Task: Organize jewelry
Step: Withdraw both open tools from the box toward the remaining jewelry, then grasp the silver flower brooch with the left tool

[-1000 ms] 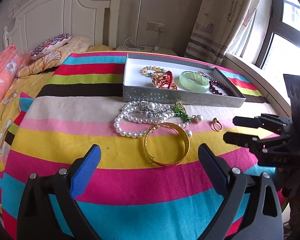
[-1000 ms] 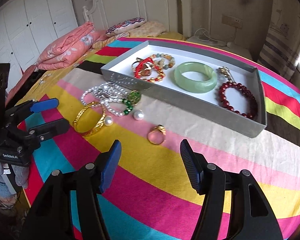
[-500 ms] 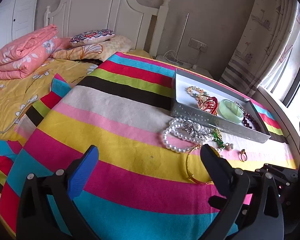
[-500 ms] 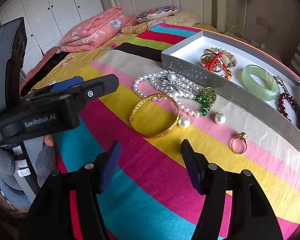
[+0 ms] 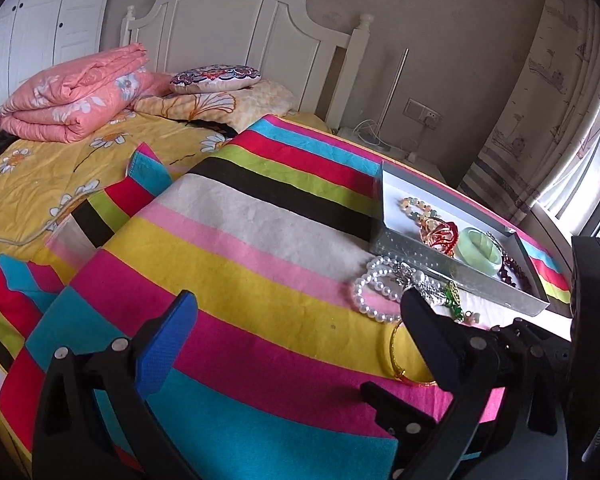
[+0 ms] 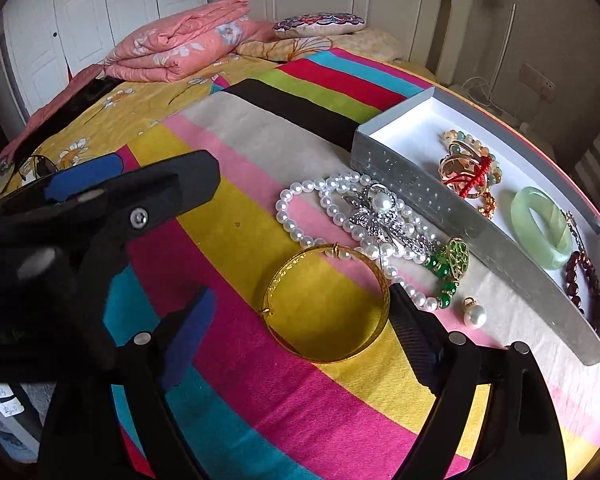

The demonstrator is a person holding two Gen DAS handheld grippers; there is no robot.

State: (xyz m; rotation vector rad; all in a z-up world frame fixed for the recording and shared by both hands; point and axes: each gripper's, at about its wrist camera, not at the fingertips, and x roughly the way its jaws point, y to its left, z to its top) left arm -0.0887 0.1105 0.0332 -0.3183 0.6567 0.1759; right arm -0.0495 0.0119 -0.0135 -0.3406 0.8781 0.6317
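Gold bangle (image 6: 327,304) framed by spread right gripper (image 6: 300,320); pearl necklace (image 6: 340,216) touching far rim, likely to snag. Left gripper (image 5: 296,320) spread, empty, close enough to collide.

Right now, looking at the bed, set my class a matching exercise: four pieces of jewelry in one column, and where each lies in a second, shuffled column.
Things:
1. Green bangle
2. Gold bangle
3. Loose pearl
4. Dark red bead bracelet

Places:
A. On the cloth, between the right gripper's fingers
B. In the box, at its near end
C. On the cloth, just outside the box wall
D. In the box, between the red-string bundle and the dark beads

Pairs: 1-D, 2-A, 3-C, 4-B
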